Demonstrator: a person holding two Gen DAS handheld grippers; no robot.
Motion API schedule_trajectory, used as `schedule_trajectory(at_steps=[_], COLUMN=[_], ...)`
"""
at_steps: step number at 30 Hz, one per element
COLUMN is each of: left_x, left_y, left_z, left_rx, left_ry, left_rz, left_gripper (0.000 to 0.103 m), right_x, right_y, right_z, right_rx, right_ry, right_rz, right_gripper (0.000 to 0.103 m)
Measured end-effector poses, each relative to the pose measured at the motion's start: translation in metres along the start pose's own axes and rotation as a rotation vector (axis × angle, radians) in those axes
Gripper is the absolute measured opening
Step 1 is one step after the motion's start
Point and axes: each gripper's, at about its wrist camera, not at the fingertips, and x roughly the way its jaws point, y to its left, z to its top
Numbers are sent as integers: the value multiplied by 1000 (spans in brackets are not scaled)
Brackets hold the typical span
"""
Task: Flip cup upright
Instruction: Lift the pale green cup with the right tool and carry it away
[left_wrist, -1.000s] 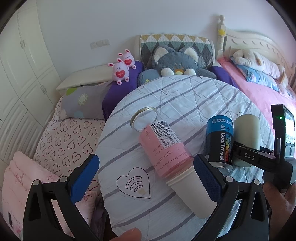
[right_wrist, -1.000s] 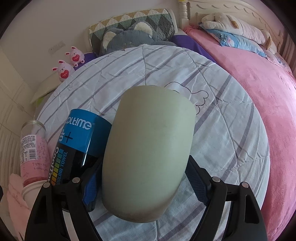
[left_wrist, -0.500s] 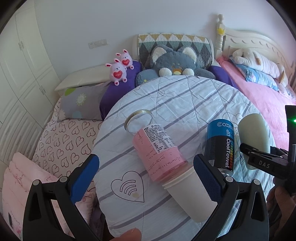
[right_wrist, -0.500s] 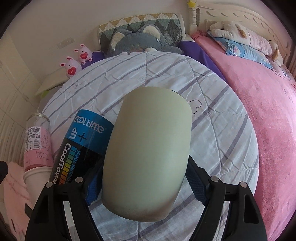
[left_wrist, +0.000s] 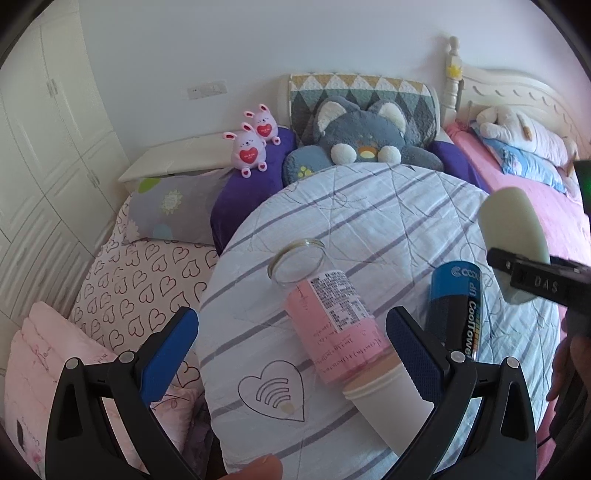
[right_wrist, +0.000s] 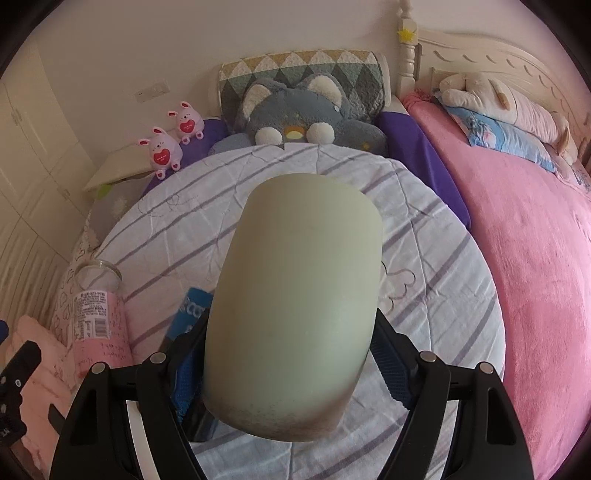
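Observation:
The pale green cup is clamped between the blue pads of my right gripper, its closed base pointing away from the camera. It is held above the round striped table. In the left wrist view the cup hangs in the air at the right, tilted, with the right gripper's black body across it. My left gripper is open and empty, low over the table's near edge.
A pink-labelled glass jar lies on its side on the table, next to a white paper cup and a blue-and-black Cool Towel can. Beds with pillows and plush toys surround the table.
My right gripper has lifted the green cup off the table, up and away from the can. The left gripper has risen and drawn back a little, staying open.

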Motion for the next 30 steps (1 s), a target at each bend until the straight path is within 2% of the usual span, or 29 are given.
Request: schedule_trajectory(at_steps=[5,14,20,30], left_x=[9,40,58,70], left_y=[5,0,-6,-14], left_z=[15,41,51,57], left_rx=[-17,-30,-26,-26], left_ry=[-6,26,50,63], left_rz=[23,53,56,41], left_gripper=[103,103,103,103], right_x=[27,107,144,156], right_y=[27,61,67,70], right_z=[41,109,115,115], right_rx=[-60,-121,-148,-194], right_ry=[3,87,156,220], right_rz=[37,84,87,54], right_gripper=[80,80,80,80])
